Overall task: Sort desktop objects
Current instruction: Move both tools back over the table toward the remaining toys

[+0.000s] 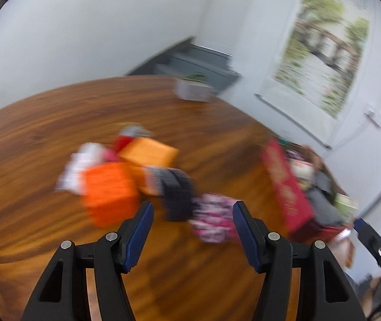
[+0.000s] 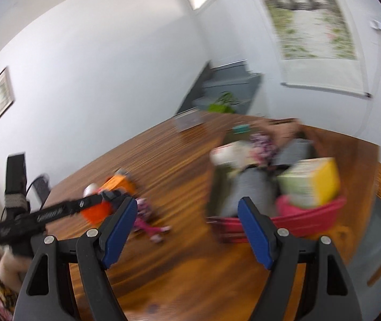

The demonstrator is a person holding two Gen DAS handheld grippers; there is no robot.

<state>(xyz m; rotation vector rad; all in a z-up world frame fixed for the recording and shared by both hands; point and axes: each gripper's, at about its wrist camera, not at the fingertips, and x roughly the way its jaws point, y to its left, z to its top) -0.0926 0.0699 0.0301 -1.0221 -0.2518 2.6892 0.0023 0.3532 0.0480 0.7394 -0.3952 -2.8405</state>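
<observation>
Blur smears the left wrist view, yet we can see the left claw (image 1: pixel 193 230) spread with nothing between its blue pads. Ahead of it on the wooden counter (image 1: pixel 43 123) lies the unsorted pile: an orange box (image 1: pixel 109 192) at ten o'clock from the claw, a paler orange box (image 1: pixel 149 152) behind it, a dark pouch (image 1: pixel 177 192) at twelve and a pink patterned pouch (image 1: pixel 213 220) just past the pads. We judge the boxes light and stiff, best pinched across their narrow faces; the pouches look soft, so take a bunched middle. A red bin (image 1: pixel 286 187) sits at two o'clock.

In the right wrist view, the right claw (image 2: pixel 187 230) is likewise spread and empty. The red bin (image 2: pixel 311 219) at one o'clock already holds a yellow-edged box (image 2: pixel 313 184) and what may be grey cloth (image 2: pixel 249 187). The pile is at ten o'clock.
</observation>
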